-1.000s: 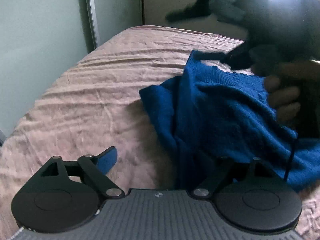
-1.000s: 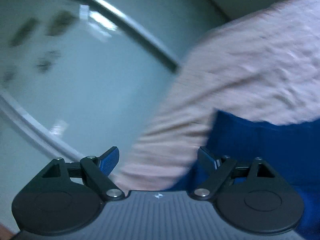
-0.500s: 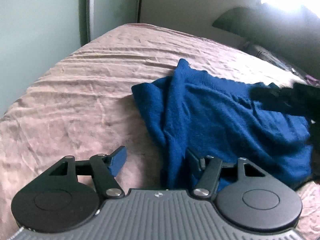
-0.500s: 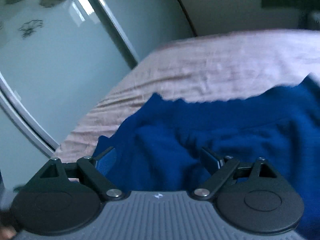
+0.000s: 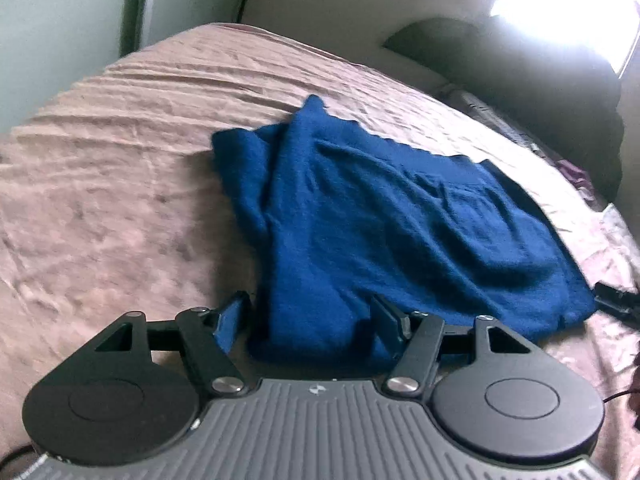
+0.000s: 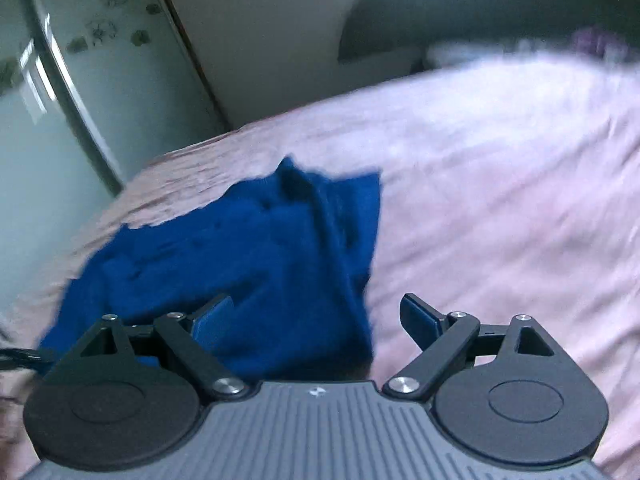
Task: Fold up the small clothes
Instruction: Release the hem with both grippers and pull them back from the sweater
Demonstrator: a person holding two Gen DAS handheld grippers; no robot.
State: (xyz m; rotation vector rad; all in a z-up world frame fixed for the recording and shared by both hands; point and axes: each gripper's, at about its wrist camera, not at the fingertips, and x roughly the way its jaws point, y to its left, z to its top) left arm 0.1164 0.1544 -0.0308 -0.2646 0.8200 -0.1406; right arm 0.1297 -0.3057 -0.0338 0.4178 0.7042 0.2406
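Blue knit garment now released by right gripper; a second ago it was lifted at far edge, now laid flatter on bed, partly folded, left side bunched. Right gripper swung round to opposite side. Left gripper fingers narrowed in last second, then held: half-open, near corner of garment between them, pads not seen pressing. Right fingers spread wide, nothing held; garment's near edge between them, toward left finger. Judgement: next fold being set up.
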